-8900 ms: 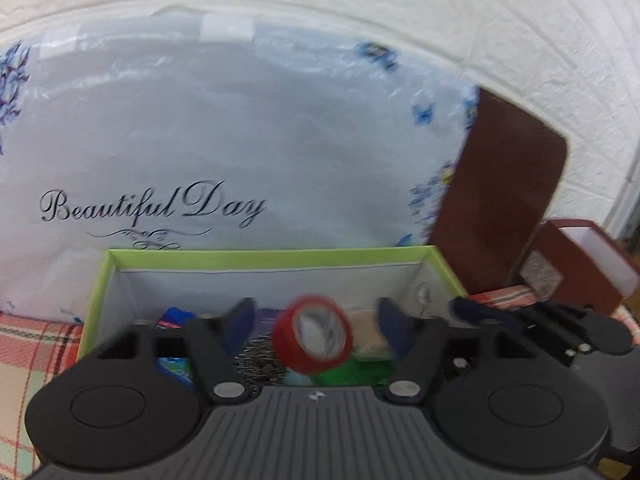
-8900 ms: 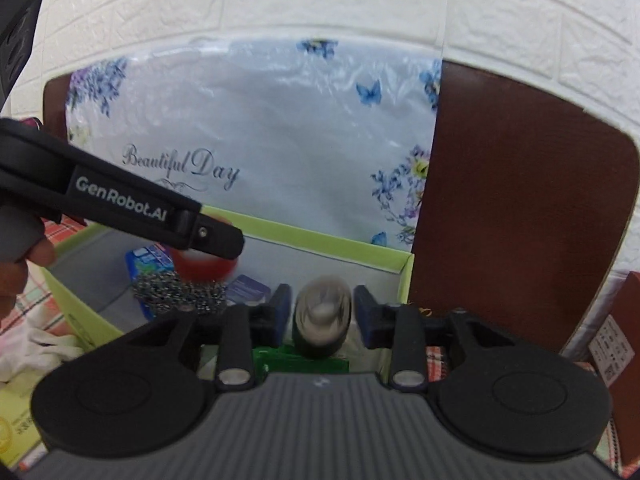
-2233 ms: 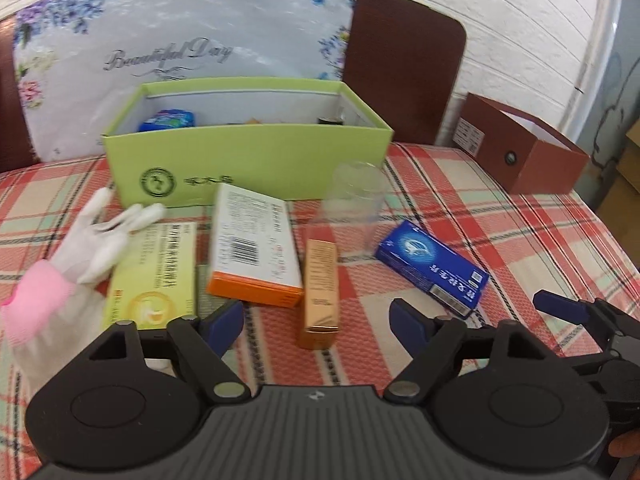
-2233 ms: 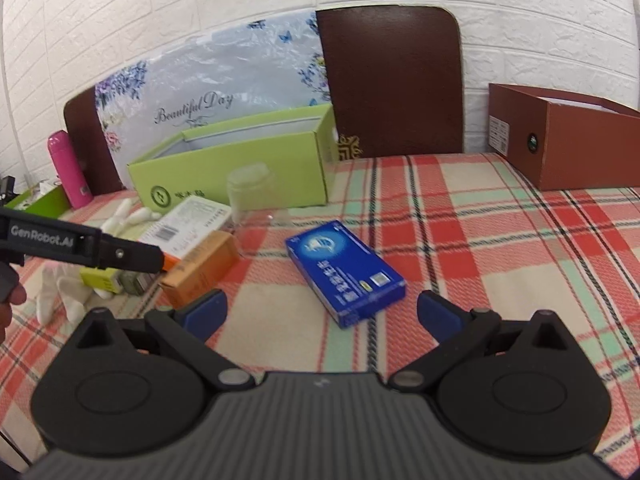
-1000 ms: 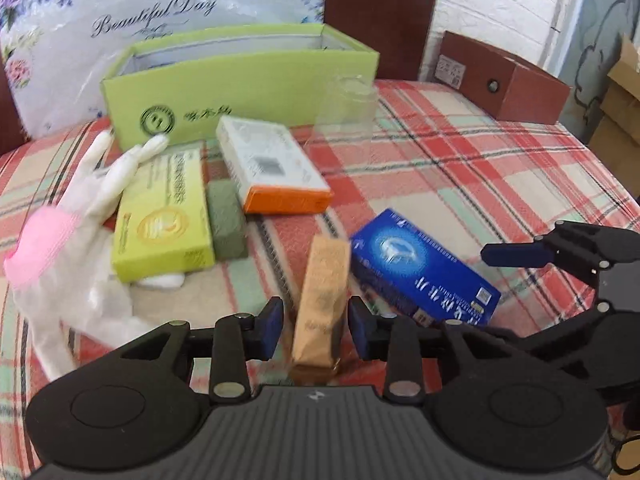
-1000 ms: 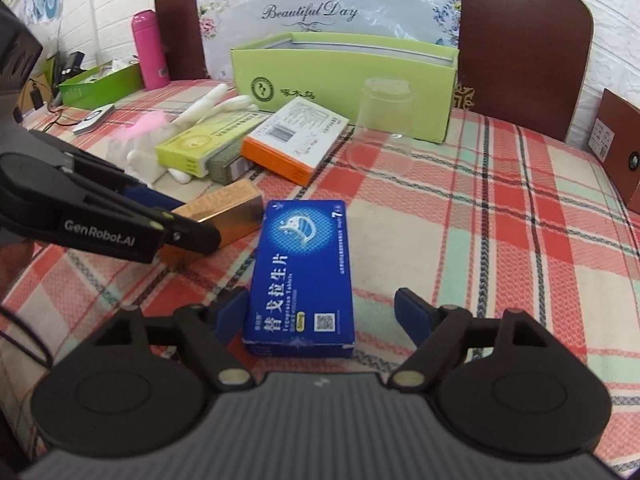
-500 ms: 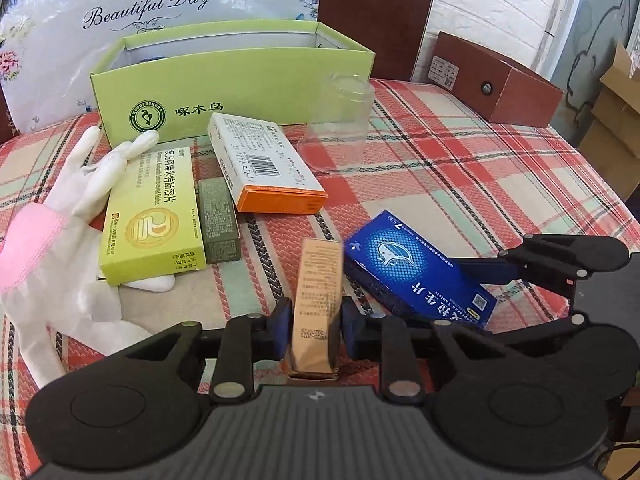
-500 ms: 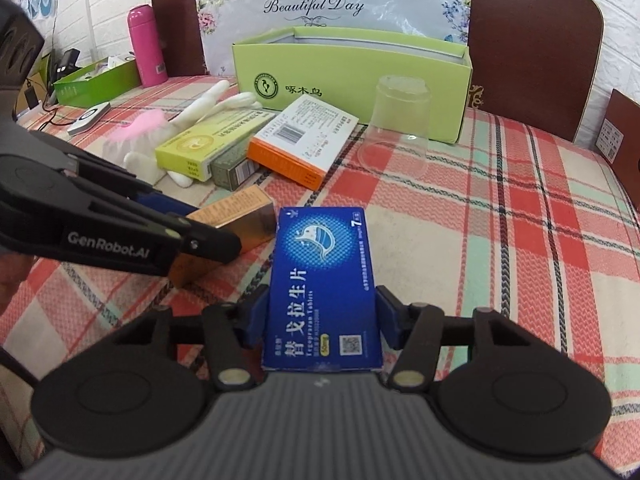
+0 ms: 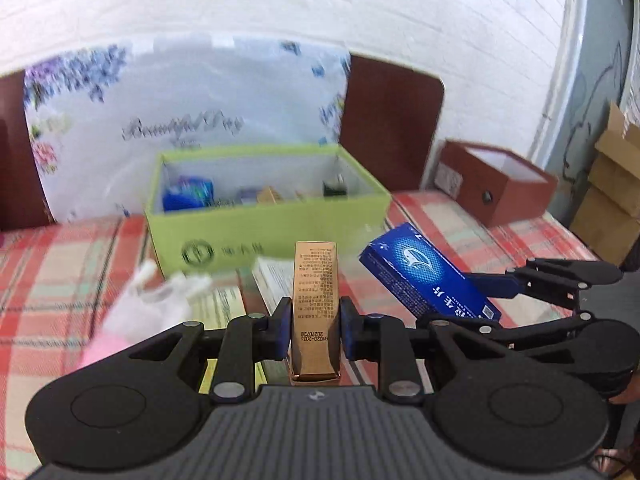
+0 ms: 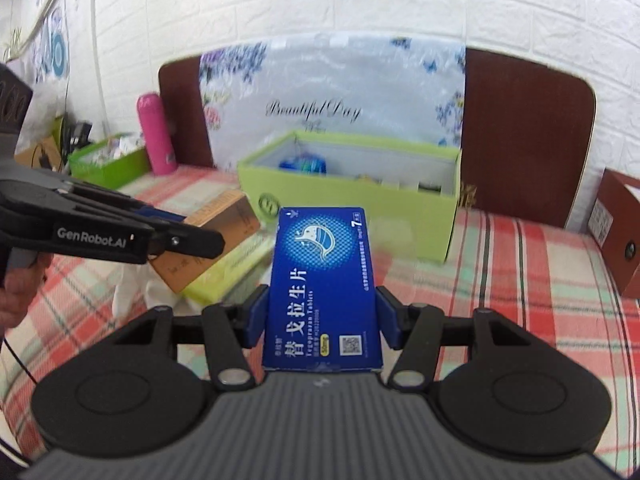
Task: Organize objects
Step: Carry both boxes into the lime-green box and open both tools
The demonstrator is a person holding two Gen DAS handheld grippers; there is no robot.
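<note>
Here the left tool [image 9: 312, 326] clamps a slim copper carton [image 9: 315, 304], its long axis pointing away toward the green box [image 9: 264, 216]. The right tool [image 10: 320, 322] grips a blue tablet box [image 10: 322, 288] the same way, above the plaid desk [image 10: 520, 280]. Only the right view shows a pink bottle [image 10: 154, 136]; only the left shows a white glove [image 9: 160, 296].

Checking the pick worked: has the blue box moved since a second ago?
Yes. The blue box has come up off the checked tablecloth, clamped in the right gripper, and now overlaps the green box behind it.
</note>
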